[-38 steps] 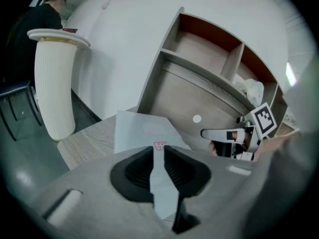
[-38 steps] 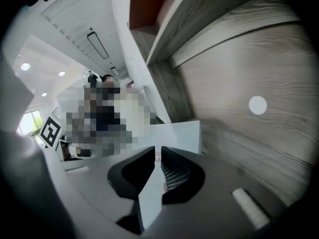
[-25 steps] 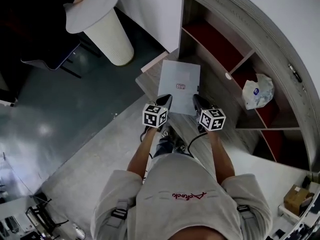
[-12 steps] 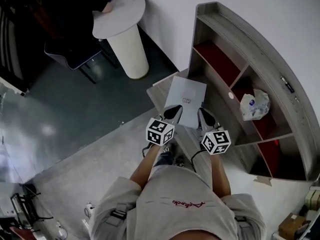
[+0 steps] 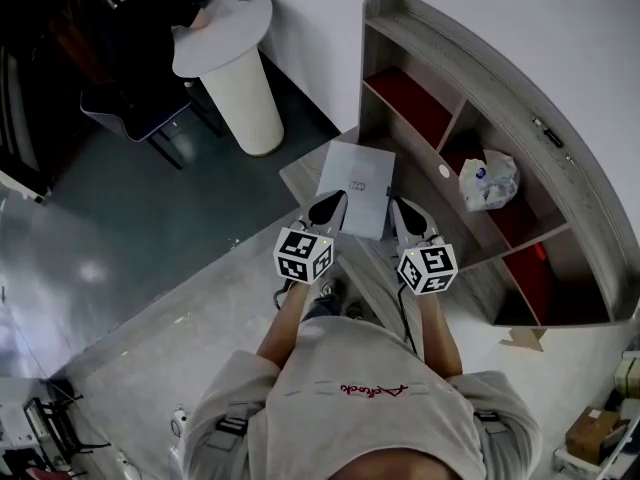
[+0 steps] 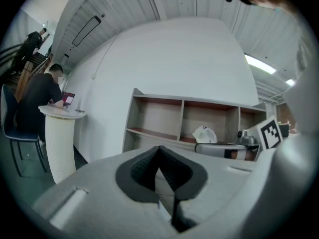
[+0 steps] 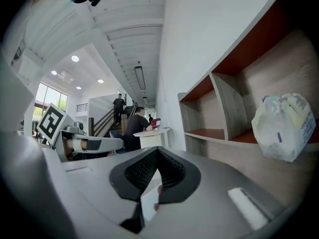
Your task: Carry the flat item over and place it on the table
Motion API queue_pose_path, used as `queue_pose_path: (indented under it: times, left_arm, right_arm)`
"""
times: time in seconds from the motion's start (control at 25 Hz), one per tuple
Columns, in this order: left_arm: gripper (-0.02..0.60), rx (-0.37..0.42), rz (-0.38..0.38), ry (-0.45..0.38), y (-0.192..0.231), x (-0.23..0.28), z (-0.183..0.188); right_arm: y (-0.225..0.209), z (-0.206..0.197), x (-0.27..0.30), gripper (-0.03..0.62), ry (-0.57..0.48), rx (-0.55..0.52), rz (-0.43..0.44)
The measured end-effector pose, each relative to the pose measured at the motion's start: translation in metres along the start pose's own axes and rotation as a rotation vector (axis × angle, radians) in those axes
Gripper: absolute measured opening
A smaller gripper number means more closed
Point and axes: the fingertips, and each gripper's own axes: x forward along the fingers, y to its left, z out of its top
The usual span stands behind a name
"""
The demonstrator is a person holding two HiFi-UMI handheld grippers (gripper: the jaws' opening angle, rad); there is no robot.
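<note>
Gripping the near short edge of the flat pale-grey rectangular sheet (image 5: pixel 357 173), left gripper (image 5: pixel 328 208) and right gripper (image 5: pixel 400 213) are clamped shut on it. Sheet is held level ahead, long axis pointed away from the person, beside the curved grey wooden shelf unit (image 5: pixel 480 78).

Indoor lighting is even and moderate. Ceiling lights (image 7: pixel 75 59) glare; both gripper views distort strongly, with dark corners.

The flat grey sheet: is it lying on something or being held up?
Held up, roughly level. The left gripper and the right gripper each have their fingers shut on the near edge of the sheet.
</note>
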Motion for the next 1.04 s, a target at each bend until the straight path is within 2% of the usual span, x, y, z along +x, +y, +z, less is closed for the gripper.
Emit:
queue_pose_path:
  times: [0.4, 1.04]
  left_arm:
    - [0.000, 0.022, 0.013, 0.001, -0.005, 0.003, 0.000]
    - [0.000, -0.004, 0.019, -0.001, -0.001, 0.012, -0.008]
  right_arm:
    - [-0.010, 0.002, -0.003, 0.003, -0.016, 0.016, 0.002]
    - [-0.014, -0.005, 0.006, 0.003, 0.011, 0.001, 0.008]
